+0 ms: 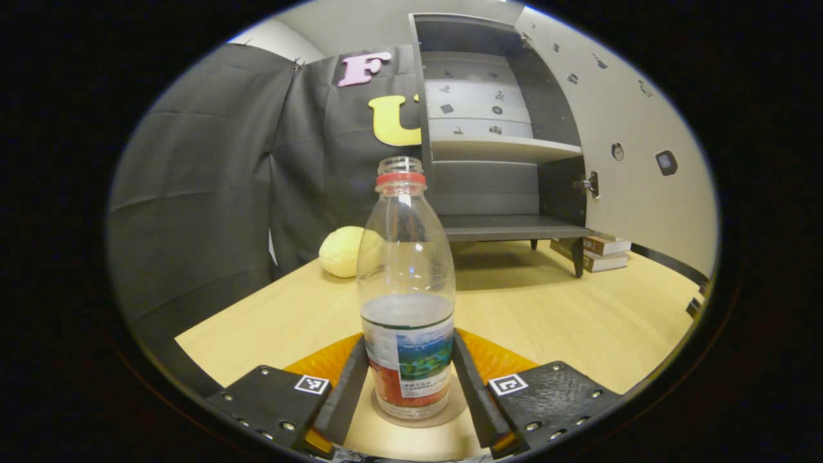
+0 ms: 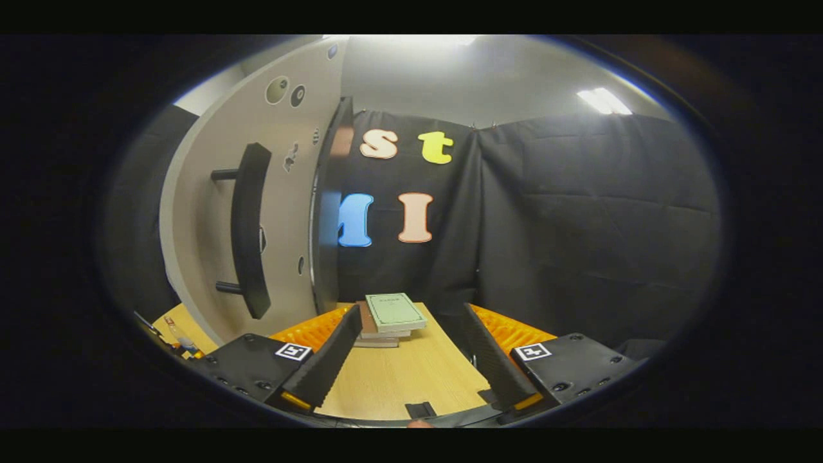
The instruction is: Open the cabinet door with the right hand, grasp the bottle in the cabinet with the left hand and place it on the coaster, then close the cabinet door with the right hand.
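The bottle (image 1: 406,302) stands upright on the table (image 1: 578,315), out of the cabinet (image 1: 495,128), between the fingers of the left gripper (image 1: 406,392). The fingers sit just beside its label on either side; whether they press on it I cannot tell. A pale round patch under its base may be the coaster (image 1: 450,411), though that is hard to make out. Behind it lies a yellow lump (image 1: 344,252), and farther back the cabinet stands with its door (image 1: 624,128) swung wide and shelves bare.

The right gripper (image 2: 405,370) hangs with fingers apart, holding nothing, near the door's handle (image 2: 247,228), with books (image 2: 392,318) on the table beyond.

The placing step looks nearly finished. Next, the left gripper should release and back off, and the right should move to the door and push it shut.
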`<state>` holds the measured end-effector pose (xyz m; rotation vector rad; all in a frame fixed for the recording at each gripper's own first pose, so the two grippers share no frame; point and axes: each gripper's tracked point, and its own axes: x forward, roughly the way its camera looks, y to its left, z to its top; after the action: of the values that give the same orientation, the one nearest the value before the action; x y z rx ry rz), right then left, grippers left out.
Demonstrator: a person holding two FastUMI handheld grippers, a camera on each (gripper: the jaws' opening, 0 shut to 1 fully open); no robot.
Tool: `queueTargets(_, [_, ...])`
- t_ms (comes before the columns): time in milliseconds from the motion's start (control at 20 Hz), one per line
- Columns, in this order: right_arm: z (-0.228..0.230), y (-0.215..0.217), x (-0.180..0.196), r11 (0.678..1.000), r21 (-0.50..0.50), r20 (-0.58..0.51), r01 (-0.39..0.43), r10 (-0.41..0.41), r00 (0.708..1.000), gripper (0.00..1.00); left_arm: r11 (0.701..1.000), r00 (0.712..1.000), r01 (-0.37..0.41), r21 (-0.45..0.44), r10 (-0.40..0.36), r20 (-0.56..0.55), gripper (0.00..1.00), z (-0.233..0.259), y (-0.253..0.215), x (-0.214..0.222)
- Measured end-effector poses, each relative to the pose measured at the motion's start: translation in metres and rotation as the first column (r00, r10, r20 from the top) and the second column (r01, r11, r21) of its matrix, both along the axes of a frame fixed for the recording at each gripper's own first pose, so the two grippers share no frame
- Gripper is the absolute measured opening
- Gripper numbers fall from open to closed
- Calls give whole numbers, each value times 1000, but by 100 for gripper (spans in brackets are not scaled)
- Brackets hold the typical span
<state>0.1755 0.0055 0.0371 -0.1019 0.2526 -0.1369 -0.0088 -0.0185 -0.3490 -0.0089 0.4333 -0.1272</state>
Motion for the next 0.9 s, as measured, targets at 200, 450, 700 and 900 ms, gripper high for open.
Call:
queueTargets(200, [6, 14, -3, 999, -33, 19, -24, 24, 1000, 97, 1000, 1000, -12, -6, 12, -15, 76, -1, 0, 0])
queueTargets(450, [6, 20, -2, 999, -30, 30, -34, 35, 999, 97, 1000, 999, -5, 5, 6, -32, 72, -2, 1, -14])
queueTargets(700, [3, 16, -3, 1000, -8, 29, -22, 23, 999, 97, 999, 995, -44, 6, 44, -87, 85, -13, 14, -21])
queueTargets(900, [-3, 16, -2, 1000, 8, 29, -24, 24, 999, 97, 1000, 998, -17, 26, 19, -67, 87, 0, 12, -14])
